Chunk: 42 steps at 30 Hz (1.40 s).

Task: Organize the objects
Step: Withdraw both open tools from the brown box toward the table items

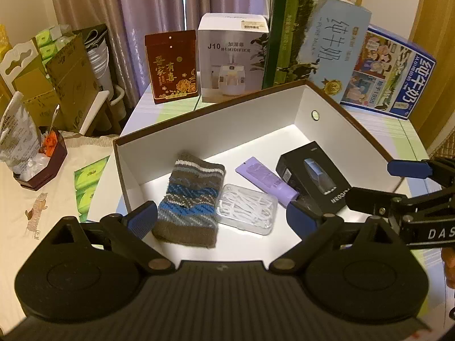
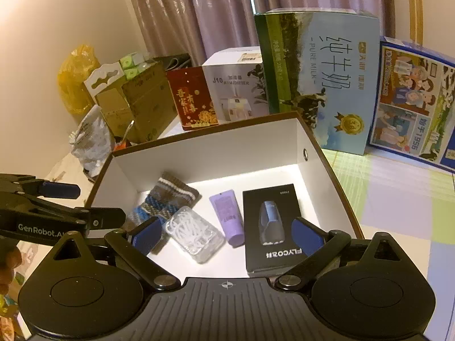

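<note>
An open box with white walls (image 1: 213, 133) (image 2: 213, 153) and a brown rim stands on the table. Inside lie a striped knitted sock (image 1: 190, 199) (image 2: 167, 199), a clear case of white floss picks (image 1: 246, 213) (image 2: 194, 234), a purple tube (image 1: 266, 180) (image 2: 229, 216) and a black shaver box (image 1: 312, 179) (image 2: 273, 227). My left gripper (image 1: 221, 217) (image 2: 82, 203) hovers open over the box's near-left edge, nothing between its fingers. At the near-right side my right gripper (image 2: 227, 234) (image 1: 389, 183) is open too, holding nothing.
Behind the box stand a red gift box (image 1: 172, 66), a white humidifier box (image 1: 233, 56) and two milk cartons (image 1: 315, 39) (image 1: 395, 76). To the left are cardboard boxes (image 1: 68, 85), a dark tray with bags (image 1: 39, 164) and a cloth-covered surface. A person's hand (image 2: 8, 258) shows at the left edge.
</note>
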Each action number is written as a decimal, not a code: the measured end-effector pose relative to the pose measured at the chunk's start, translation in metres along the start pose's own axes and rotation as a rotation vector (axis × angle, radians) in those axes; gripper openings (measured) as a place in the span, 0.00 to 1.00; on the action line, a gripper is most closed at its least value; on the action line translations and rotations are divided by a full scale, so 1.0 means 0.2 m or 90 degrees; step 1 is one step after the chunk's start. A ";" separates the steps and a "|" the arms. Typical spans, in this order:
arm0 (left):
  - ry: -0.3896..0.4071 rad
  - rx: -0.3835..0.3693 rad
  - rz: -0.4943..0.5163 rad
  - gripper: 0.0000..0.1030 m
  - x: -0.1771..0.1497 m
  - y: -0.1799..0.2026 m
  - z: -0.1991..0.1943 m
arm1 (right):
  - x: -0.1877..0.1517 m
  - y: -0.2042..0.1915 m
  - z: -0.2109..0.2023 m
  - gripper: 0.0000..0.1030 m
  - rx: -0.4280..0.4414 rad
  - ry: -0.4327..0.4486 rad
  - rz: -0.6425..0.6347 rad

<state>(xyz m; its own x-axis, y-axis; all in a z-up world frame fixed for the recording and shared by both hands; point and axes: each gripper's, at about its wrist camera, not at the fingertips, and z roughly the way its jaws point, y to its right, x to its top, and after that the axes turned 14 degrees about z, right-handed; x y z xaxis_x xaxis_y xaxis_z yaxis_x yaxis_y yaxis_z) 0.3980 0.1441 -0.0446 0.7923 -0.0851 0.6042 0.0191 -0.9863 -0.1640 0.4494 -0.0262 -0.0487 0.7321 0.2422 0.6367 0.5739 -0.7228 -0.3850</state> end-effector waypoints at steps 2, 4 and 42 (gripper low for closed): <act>0.006 -0.001 0.000 0.93 -0.01 0.01 -0.04 | -0.01 0.00 -0.03 0.93 0.002 0.003 0.000; 0.011 -0.002 -0.002 0.93 -0.03 0.02 -0.08 | -0.03 -0.01 -0.07 0.93 0.004 0.005 0.001; -0.042 -0.037 -0.004 0.94 -0.61 0.23 -0.33 | -0.65 0.06 -0.35 0.93 -0.039 -0.073 0.026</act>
<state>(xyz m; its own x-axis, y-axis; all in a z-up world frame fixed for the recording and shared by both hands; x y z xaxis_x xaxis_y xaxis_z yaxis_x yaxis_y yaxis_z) 0.2621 0.1005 -0.0743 0.8305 -0.0714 0.5524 -0.0101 -0.9935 -0.1132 0.3366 -0.1111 -0.0895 0.7937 0.2808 0.5396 0.5213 -0.7711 -0.3656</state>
